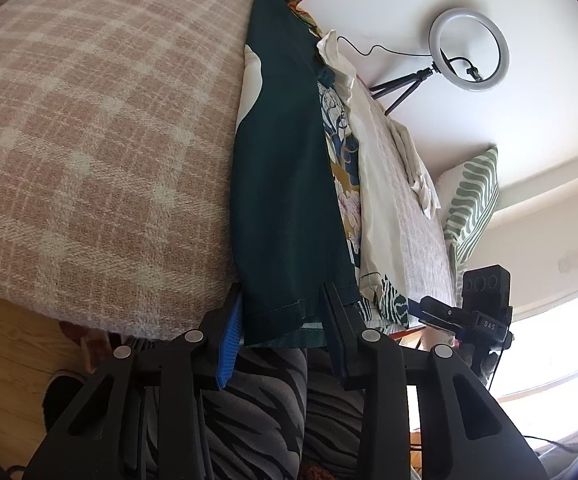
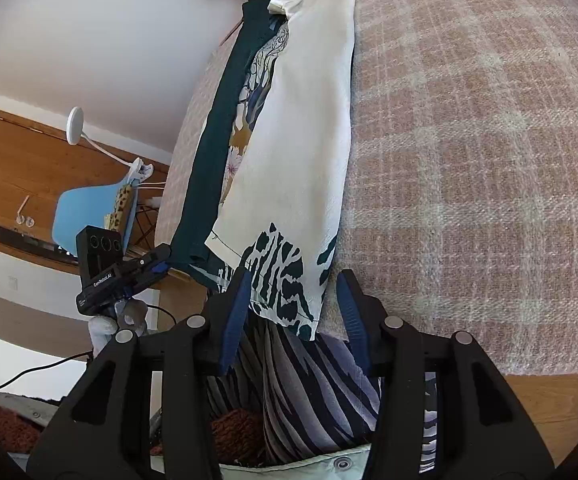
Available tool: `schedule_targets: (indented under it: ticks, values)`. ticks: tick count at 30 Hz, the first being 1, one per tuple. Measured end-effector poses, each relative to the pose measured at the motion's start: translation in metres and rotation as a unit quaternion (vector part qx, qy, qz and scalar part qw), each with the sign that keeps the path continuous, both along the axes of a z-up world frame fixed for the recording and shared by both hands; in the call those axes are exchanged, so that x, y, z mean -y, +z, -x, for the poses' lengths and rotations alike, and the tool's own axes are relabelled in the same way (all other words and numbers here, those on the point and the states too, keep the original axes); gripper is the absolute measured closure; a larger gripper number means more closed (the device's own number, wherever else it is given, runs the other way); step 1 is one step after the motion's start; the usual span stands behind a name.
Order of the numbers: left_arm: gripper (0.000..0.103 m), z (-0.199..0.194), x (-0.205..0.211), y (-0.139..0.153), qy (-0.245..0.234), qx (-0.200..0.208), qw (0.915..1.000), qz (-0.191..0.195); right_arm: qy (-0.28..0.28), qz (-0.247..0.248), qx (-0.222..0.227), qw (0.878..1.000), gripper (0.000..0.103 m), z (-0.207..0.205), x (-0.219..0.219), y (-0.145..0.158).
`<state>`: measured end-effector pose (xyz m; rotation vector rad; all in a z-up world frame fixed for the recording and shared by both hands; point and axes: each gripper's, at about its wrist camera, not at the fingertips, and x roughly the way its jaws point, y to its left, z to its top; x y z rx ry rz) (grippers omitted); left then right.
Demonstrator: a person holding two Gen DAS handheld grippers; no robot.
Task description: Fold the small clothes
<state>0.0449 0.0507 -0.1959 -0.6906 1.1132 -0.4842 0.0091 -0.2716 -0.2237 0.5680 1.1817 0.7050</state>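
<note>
The printed garment (image 2: pixel 289 152) lay stretched along the plaid bed (image 2: pixel 469 160), unfolded as far as I could judge, each near corner between spread jaws of the left gripper (image 1: pixel 285 320) and right gripper (image 2: pixel 293 304).

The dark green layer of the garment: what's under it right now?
Under the dark green layer a cream, floral-printed layer shows, all lying on the pink checked blanket. How far that print runs beneath the green is covered.
</note>
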Motion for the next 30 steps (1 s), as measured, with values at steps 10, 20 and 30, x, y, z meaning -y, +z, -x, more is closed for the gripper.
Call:
schedule_targets:
  ticks: [10,20,30]
  values:
    - [0.100,0.005,0.009,0.011,-0.010,0.031,0.9994,-0.010,-0.002,0.037,0.011,0.999,0.098,0.002,-0.003,0.007]
    - [0.101,0.001,0.010,0.010,-0.003,0.035,0.9993,-0.009,-0.014,0.007,0.008,1.000,0.099,-0.002,0.005,0.011]
    - [0.101,-0.034,0.014,0.041,-0.005,0.087,0.9962,-0.001,-0.030,-0.012,0.047,0.998,0.099,-0.031,0.005,0.044]
